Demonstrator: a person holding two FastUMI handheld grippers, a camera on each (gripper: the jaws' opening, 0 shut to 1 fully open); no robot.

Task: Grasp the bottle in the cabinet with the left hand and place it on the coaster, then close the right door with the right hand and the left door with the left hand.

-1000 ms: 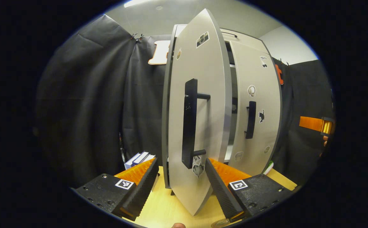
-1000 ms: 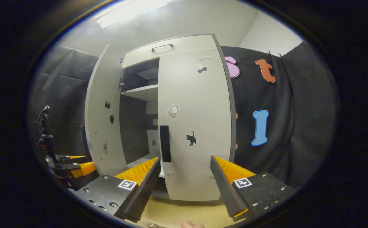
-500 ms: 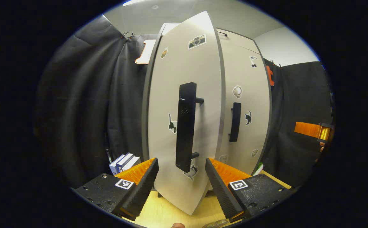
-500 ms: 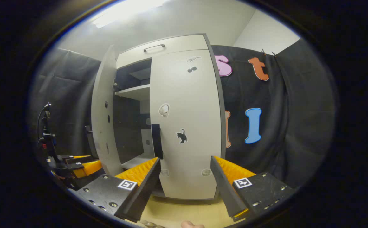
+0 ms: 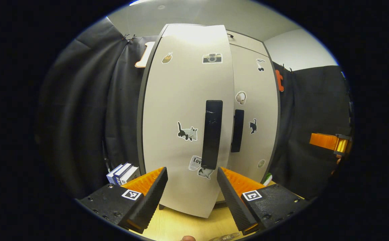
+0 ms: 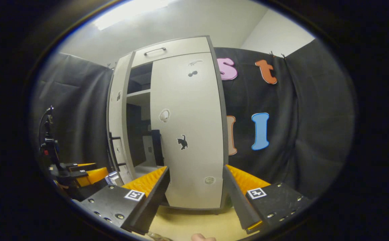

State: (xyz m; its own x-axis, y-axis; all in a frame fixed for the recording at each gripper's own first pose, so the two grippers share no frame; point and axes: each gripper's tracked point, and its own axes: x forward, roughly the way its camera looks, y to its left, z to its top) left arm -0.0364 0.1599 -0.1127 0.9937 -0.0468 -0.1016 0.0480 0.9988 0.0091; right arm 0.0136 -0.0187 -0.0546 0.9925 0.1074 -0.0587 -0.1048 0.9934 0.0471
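The grey cabinet's left door (image 5: 181, 134) stands almost shut, its black handle (image 5: 212, 134) just above the gap between my left gripper's (image 5: 191, 197) open fingers. The right door (image 5: 254, 110) lies flat against the cabinet. In the right gripper view the right door (image 6: 187, 134) is closed. The left door (image 6: 117, 117) is still ajar, and a dark gap shows a shelf (image 6: 139, 97) inside. My right gripper (image 6: 196, 197) hangs open in front of the right door, holding nothing. A clear object (image 5: 224, 237), perhaps the bottle, peeks in at the bottom edge.
The cabinet stands on a light wooden table (image 5: 187, 224). A few books (image 5: 122, 172) stand left of the cabinet. The right gripper (image 5: 330, 142) shows orange at the far right. The left gripper (image 6: 77, 169) shows at the far left.
The left door has swung from half open to nearly shut, with my left gripper following it. The gap seen from the right gripper has narrowed. The right door has stayed closed.
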